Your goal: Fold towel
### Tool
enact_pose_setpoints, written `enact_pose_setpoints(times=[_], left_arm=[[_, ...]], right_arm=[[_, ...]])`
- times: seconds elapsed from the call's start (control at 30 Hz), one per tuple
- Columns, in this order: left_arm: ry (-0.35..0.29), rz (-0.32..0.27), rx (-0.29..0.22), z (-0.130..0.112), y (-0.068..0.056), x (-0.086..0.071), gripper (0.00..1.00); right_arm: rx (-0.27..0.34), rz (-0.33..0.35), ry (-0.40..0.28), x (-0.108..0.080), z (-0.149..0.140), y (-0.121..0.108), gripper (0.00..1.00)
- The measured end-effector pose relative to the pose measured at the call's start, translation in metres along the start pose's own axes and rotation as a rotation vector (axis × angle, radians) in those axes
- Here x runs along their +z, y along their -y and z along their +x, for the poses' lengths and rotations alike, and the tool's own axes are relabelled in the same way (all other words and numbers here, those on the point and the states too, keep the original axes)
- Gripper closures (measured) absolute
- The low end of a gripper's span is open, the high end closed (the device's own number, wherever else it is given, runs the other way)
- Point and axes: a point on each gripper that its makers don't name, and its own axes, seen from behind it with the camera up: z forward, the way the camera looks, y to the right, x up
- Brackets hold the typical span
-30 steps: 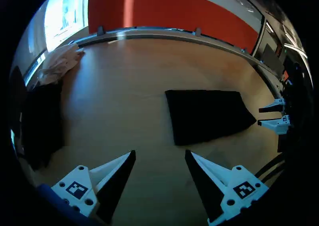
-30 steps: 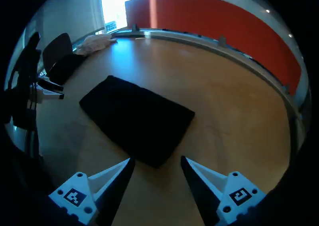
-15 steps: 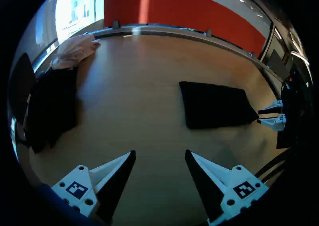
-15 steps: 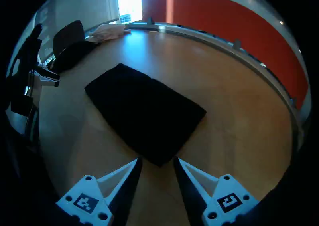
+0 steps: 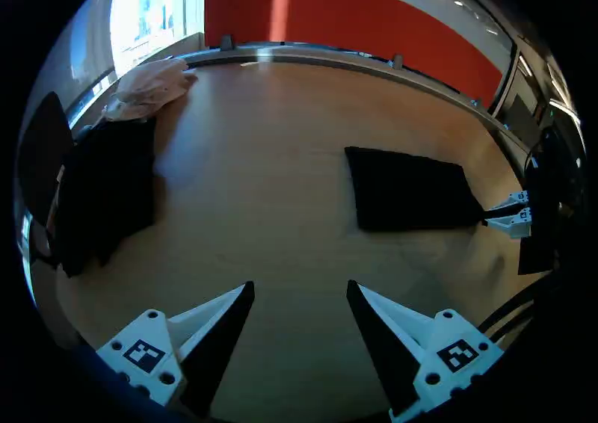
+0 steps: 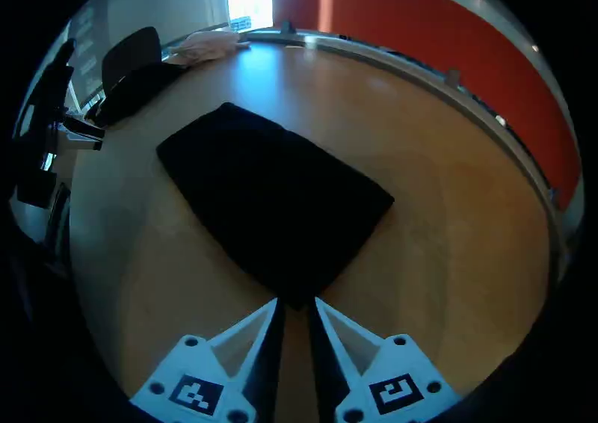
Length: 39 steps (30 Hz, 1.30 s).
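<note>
Left gripper (image 5: 299,285), in the left gripper view, hovers with its fingers wide apart and empty above the bare wooden table (image 5: 261,169). The black towel (image 5: 407,191) lies flat well ahead and to the right. The right gripper (image 5: 516,215) sits at the towel's far corner. A pale cloth (image 5: 149,87) is bunched at the table's far left edge. Compared with a second ago, the towel shows smaller and farther right.

In the right gripper view, the right gripper (image 6: 295,302) has its fingers drawn almost together, with the towel's (image 6: 276,199) near corner between the tips. I cannot tell whether both are pressing on it. A second ago these fingers stood wide apart, just short of that corner.

The towel lies as a neat rectangle, so it is probably folded at least once. A further fold from this corner looks to be what remains.
</note>
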Motion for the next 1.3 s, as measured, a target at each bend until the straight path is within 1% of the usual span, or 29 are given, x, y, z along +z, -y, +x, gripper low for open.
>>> enact_pose_setpoints(times=[0.27,0.4,0.7,0.87,1.0,1.3], left_arm=[[0.002,0.001,-0.002,-0.002,0.001,0.000,0.08],[0.000,0.001,-0.003,0.000,0.001,0.000,0.08],[-0.011,0.002,-0.009,0.007,0.002,-0.001,0.08],[-0.017,-0.002,-0.009,0.011,0.000,-0.003,0.08],[-0.023,-0.005,-0.007,0.014,-0.001,-0.004,0.08],[-0.038,-0.015,-0.007,0.021,-0.005,-0.007,0.08]], right_arm=[[-0.007,-0.015,-0.018,-0.004,0.005,-0.001,0.85],[-0.004,-0.027,-0.032,-0.011,0.013,-0.003,0.86],[-0.017,-0.071,-0.088,-0.043,0.046,-0.013,0.87],[-0.023,-0.082,-0.123,-0.061,0.067,-0.014,0.88],[-0.045,-0.089,-0.147,-0.075,0.082,-0.013,0.88],[-0.092,-0.100,-0.157,-0.094,0.094,-0.013,0.89]])
